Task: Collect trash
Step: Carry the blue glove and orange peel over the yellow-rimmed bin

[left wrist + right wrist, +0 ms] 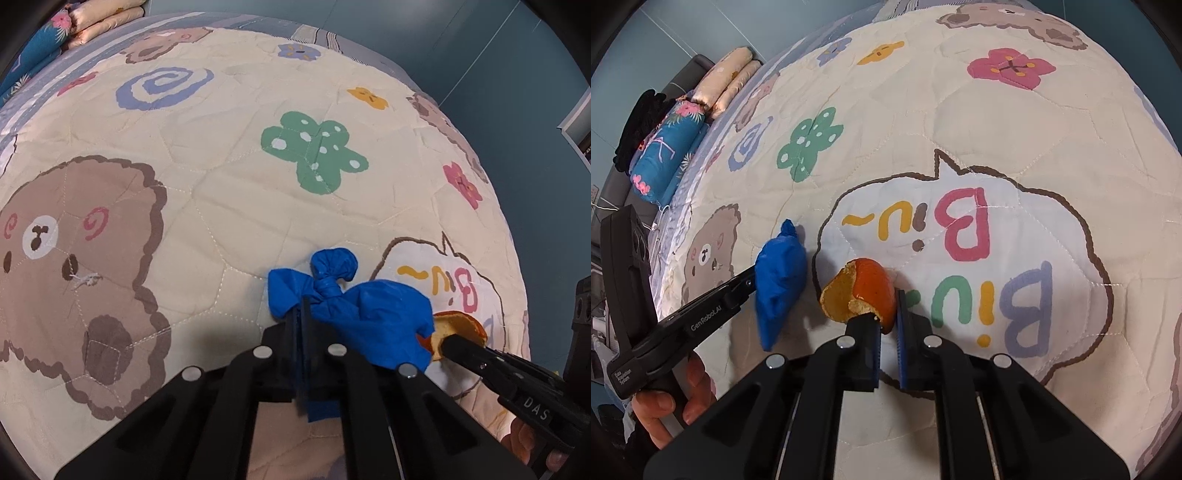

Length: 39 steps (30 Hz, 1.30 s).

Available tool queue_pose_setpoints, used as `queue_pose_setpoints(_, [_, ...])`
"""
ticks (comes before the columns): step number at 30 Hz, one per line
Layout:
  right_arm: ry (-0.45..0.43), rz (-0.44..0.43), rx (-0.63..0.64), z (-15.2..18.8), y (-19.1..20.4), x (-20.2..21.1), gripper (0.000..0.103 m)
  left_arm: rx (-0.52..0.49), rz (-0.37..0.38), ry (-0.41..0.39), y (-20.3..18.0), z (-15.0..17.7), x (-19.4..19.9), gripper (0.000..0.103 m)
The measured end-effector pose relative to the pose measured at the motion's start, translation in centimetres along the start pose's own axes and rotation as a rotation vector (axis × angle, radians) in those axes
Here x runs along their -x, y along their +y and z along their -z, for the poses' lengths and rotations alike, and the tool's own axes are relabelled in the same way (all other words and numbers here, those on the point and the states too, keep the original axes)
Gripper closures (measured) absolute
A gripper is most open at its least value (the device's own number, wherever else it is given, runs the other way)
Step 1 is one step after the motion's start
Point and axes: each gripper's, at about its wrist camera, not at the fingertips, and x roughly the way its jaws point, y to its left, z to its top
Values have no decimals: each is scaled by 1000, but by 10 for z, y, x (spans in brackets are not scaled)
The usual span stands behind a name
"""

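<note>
A blue plastic bag, knotted at its top, hangs from my left gripper, which is shut on it just above the quilt. The bag also shows in the right wrist view, left of centre. My right gripper is shut on a piece of orange peel and holds it over the white speech-bubble print. In the left wrist view the peel sits right beside the bag's right edge, with the right gripper's fingers coming in from the right.
A cream quilt with bear and flower prints covers the bed. Folded bedding and a blue floral pillow lie at the head end. A teal wall is behind the bed.
</note>
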Motion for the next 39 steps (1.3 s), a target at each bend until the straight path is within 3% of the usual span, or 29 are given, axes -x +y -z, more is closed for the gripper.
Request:
queue_pose_setpoints(13, [-37, -11, -17, 9, -6, 34, 97, 11, 35, -12, -1, 8, 27, 102])
queue_pose_setpoints(39, [-153, -32, -23, 52, -17, 128, 97, -99, 129, -119, -49, 34, 118, 102])
